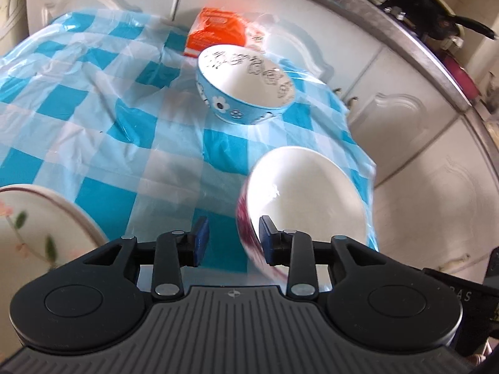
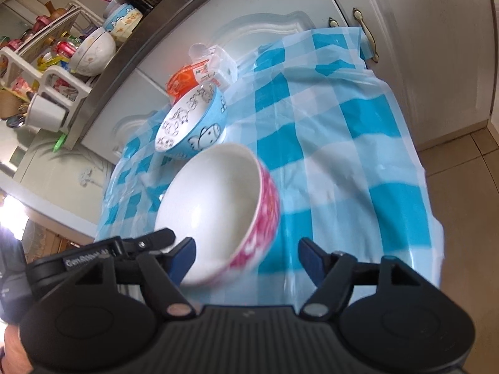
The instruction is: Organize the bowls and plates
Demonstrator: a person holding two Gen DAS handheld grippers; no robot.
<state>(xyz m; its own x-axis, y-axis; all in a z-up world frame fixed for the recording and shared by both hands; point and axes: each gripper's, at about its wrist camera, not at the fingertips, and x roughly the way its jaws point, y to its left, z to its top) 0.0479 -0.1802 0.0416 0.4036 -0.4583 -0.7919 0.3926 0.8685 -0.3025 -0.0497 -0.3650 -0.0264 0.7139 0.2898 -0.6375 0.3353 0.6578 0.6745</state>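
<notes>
Left gripper (image 2: pixel 103 254) body, white print: "GenRobot", remainder blurred. Orange packet (image 1: pixel 215 32): label print present, illegible.

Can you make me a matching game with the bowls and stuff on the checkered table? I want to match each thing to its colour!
Things:
1. bowl with cartoon drawings
2. bowl nearest the grippers
3. packet behind the bowls
4. plate at the table edge

Colours:
A. orange
B. white with a pink flower and green leaves
C. pink patterned outside, plain white inside
D. light blue outside with white flowers

Pairs: 1-D, 2-C, 3-A, 4-B
</notes>
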